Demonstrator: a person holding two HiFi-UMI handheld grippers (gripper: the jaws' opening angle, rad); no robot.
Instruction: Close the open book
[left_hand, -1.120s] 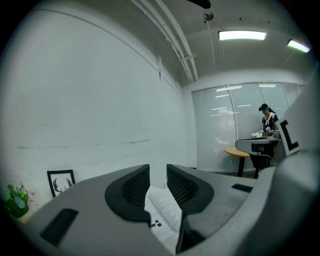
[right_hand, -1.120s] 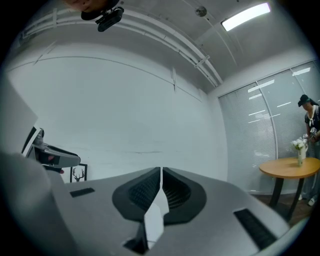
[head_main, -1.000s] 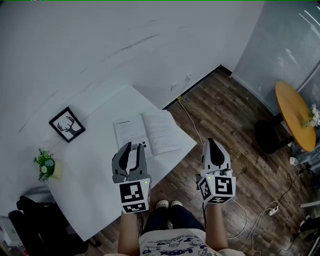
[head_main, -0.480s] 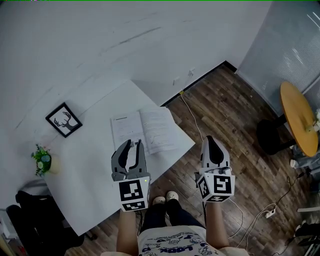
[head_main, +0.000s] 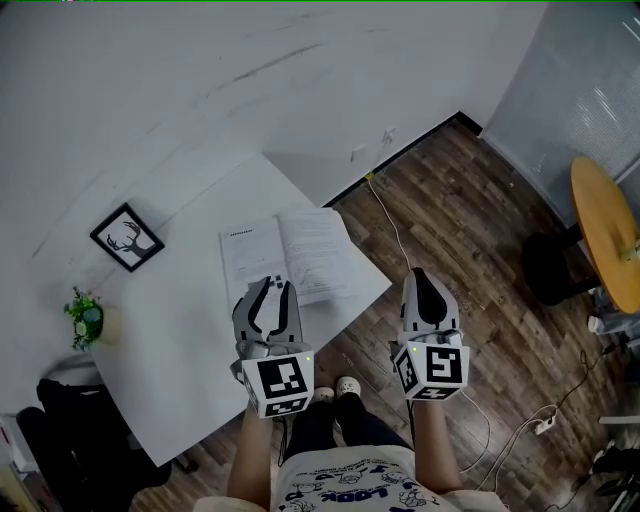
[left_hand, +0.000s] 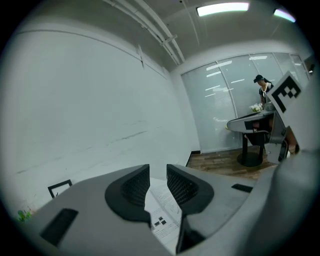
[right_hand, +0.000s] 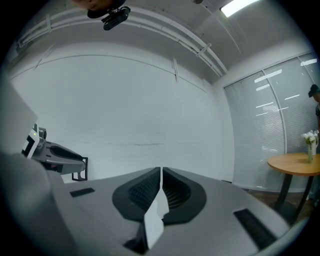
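Now the book (head_main: 290, 262) is seen lying open near the corner of the table (head_main: 170, 350), just ahead of the left gripper (head_main: 272, 292), whose jaws are held apart and empty, likely so a cover can be caught. The right gripper (head_main: 420, 278) is held pressed together off the table's edge, apparently spare.

The open book (head_main: 285, 262) has white pages with fine black print and lies on a white table (head_main: 170, 350). At its nine o'clock, a black picture frame (head_main: 127, 237) shows a black deer silhouette on white. The left tongs (head_main: 270, 288) and right tongs (head_main: 420, 276) are grey, and their cubes carry black-and-white square markers. The floor (head_main: 470, 220) is dark brown planks.
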